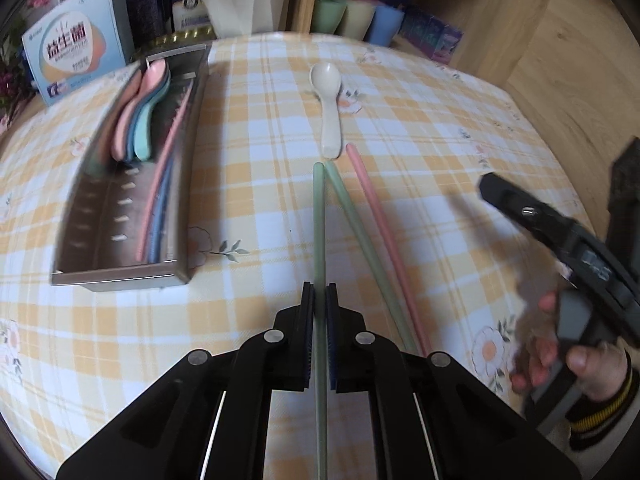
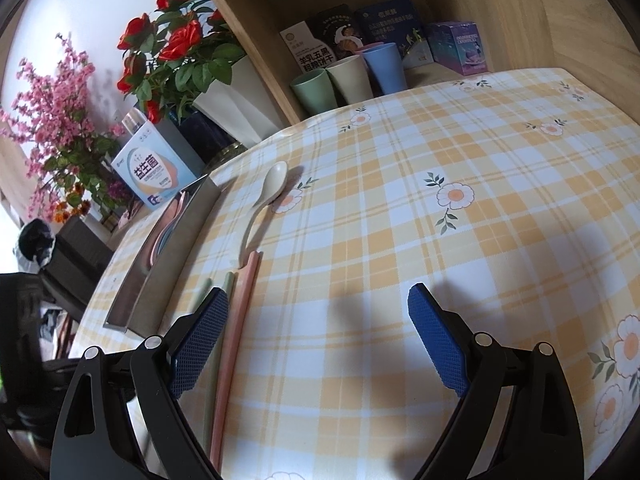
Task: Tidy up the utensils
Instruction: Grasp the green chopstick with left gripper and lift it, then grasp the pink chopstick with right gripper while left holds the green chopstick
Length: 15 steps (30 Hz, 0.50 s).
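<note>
My left gripper (image 1: pixel 319 292) is shut on a green chopstick (image 1: pixel 319 224) that runs forward between its pads, lifted a little off the cloth. A second green chopstick (image 1: pixel 360 236) and a pink chopstick (image 1: pixel 382 232) lie beside it on the checked tablecloth. A cream spoon (image 1: pixel 330 100) lies just beyond their tips. The steel tray (image 1: pixel 120 274) at the left holds pink and teal spoons (image 1: pixel 144 116) and pink and blue chopsticks. My right gripper (image 2: pixel 318 300) hovers open over bare cloth, with the pink chopstick (image 2: pixel 236 320) and the cream spoon (image 2: pixel 264 204) to its left.
A blue-and-white box (image 1: pixel 76 56) and flower pots stand behind the tray. Green, cream and blue cups (image 2: pixel 348 76) and several boxes sit in the wooden shelf at the back. A wooden wall (image 1: pixel 560 60) borders the table on the right. A hand in a striped cuff (image 1: pixel 600 392) holds the right gripper.
</note>
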Each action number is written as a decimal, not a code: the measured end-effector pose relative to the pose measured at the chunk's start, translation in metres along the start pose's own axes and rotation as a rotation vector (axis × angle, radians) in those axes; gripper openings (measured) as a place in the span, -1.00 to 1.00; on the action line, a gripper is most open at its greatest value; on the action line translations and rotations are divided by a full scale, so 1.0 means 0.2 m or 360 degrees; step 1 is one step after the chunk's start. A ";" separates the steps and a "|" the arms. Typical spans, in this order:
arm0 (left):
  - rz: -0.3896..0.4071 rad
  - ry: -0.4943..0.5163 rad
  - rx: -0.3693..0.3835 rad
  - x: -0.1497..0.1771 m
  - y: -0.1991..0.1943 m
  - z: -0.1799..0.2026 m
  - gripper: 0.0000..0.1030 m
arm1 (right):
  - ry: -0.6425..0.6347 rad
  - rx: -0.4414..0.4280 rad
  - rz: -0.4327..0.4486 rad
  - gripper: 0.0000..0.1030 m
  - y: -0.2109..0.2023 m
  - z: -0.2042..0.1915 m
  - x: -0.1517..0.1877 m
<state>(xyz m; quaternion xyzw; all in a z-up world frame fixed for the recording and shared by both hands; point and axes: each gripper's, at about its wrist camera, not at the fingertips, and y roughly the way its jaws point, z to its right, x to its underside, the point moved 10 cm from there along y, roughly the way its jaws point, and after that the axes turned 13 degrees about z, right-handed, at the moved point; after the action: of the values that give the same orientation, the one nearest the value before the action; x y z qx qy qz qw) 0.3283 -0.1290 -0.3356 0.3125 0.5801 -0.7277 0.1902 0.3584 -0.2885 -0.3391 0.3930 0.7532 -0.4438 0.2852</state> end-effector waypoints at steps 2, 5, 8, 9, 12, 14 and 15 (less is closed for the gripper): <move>0.0043 0.0021 0.0027 -0.01 -0.06 0.01 -0.89 | -0.0033 -0.0020 -0.0015 0.70 0.00 -0.02 0.01; 0.0086 0.0015 0.0065 -0.02 -0.12 0.00 -0.89 | -0.0116 -0.0024 -0.0046 0.64 0.01 -0.06 0.02; 0.0118 -0.0010 0.0084 -0.02 -0.17 -0.02 -0.89 | -0.0220 0.0000 -0.0086 0.49 0.02 -0.10 0.05; 0.0127 -0.0024 0.0087 -0.02 -0.18 -0.04 -0.89 | -0.0257 0.0007 -0.0093 0.49 0.02 -0.12 0.06; 0.0148 -0.0087 0.0097 -0.03 -0.20 -0.08 -0.89 | -0.0390 0.0031 -0.0136 0.48 0.03 -0.17 0.09; 0.0166 -0.0113 0.0107 -0.04 -0.22 -0.11 -0.89 | -0.0471 0.0055 -0.0173 0.48 0.05 -0.20 0.11; 0.0179 -0.0117 0.0112 -0.05 -0.23 -0.11 -0.89 | -0.0502 0.0069 -0.0191 0.48 0.05 -0.21 0.12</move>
<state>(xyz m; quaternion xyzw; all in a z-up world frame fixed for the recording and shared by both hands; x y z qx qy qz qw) 0.3111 -0.0961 -0.2987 0.3242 0.5283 -0.7469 0.2408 0.3512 -0.2390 -0.3437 0.2790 0.7114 -0.5323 0.3642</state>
